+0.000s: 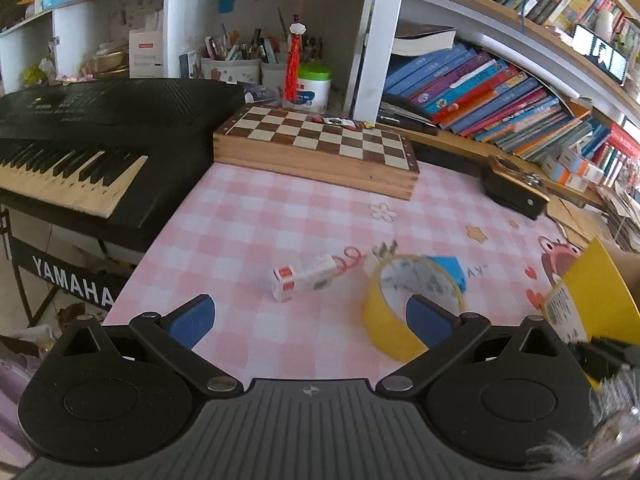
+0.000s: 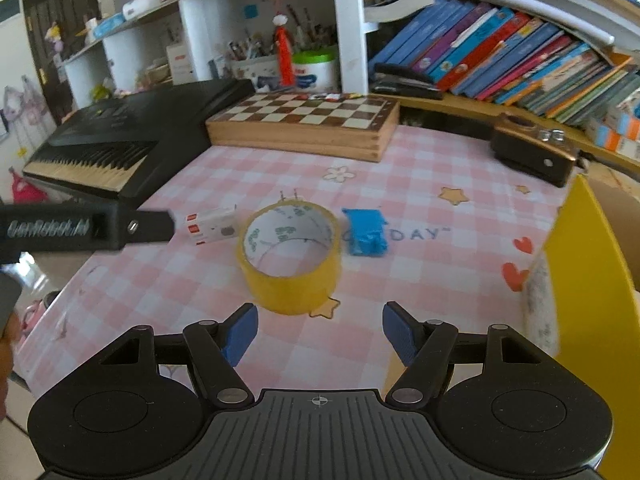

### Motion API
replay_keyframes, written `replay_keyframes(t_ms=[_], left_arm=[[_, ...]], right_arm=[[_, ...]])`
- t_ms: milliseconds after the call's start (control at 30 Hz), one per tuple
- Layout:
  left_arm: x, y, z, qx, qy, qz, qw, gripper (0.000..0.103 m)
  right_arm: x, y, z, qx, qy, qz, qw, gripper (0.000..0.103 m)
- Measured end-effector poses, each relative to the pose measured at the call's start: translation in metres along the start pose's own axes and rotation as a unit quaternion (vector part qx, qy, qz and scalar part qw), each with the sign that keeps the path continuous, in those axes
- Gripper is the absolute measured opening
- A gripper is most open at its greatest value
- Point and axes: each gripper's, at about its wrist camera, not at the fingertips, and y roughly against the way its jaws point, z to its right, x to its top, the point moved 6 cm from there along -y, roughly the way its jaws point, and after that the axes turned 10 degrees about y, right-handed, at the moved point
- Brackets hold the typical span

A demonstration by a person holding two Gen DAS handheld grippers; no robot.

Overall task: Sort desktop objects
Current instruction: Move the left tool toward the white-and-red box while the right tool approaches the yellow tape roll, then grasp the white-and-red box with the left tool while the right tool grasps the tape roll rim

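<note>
A yellow tape roll [image 1: 390, 314] [image 2: 290, 256] lies on the pink checked desk mat [image 1: 248, 216] [image 2: 420, 184]. Left of it lies a small white box with red labels [image 1: 304, 278] [image 2: 210, 226]. Right of it lies a blue object [image 2: 366, 232] [image 1: 450, 268]. My left gripper [image 1: 310, 320] is open, its right finger [image 1: 426, 318] over the roll's near rim. It also shows in the right wrist view [image 2: 152, 226], beside the white box. My right gripper [image 2: 320, 332] is open and empty, just short of the roll.
A yellow box [image 2: 588, 280] [image 1: 592, 292] stands at the right edge. A wooden chessboard box [image 1: 316, 148] [image 2: 308, 122] lies at the back, a black keyboard [image 1: 88, 140] [image 2: 120, 136] to the left, a dark block [image 2: 532, 152] at back right. Bookshelves stand behind.
</note>
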Motion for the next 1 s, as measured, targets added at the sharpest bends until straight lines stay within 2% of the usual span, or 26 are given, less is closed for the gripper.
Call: replay_keyframes(t_ms=[167, 233, 300, 367, 433, 667, 733, 1000], left_arm=[[0.011, -0.032, 0.001, 0.026, 0.009, -0.003, 0.9996, 0.101], [0.014, -0.045, 0.001, 0.038, 0.02, -0.007, 0.9991, 0.1], [0.016, -0.059, 0.003, 0.044, 0.025, -0.012, 0.9986, 0.1], [0.015, -0.073, 0.006, 0.059, 0.025, -0.018, 0.9978, 0.093], [0.013, -0.087, 0.008, 0.073, 0.029, -0.033, 0.9964, 0.082], [0.008, -0.109, 0.007, 0.107, 0.049, -0.046, 0.992, 0.067], [0.006, -0.111, 0.008, 0.106, 0.05, -0.047, 0.992, 0.056], [0.005, -0.102, -0.001, 0.118, 0.057, -0.025, 0.9911, 0.052]], right_arm=[[0.005, -0.019, -0.003, 0.011, 0.001, -0.008, 1.0, 0.072], [0.007, -0.024, -0.005, 0.013, 0.004, -0.007, 1.0, 0.077], [0.009, -0.029, -0.008, 0.017, 0.013, -0.007, 1.0, 0.077], [0.01, -0.036, -0.011, 0.018, 0.024, -0.008, 1.0, 0.077], [0.011, -0.043, -0.013, 0.017, 0.031, -0.011, 0.999, 0.077], [0.015, -0.062, -0.015, 0.011, 0.037, -0.014, 0.999, 0.077], [0.016, -0.066, -0.016, 0.01, 0.039, -0.014, 0.999, 0.077], [0.018, -0.078, -0.017, 0.01, 0.043, -0.014, 0.999, 0.082]])
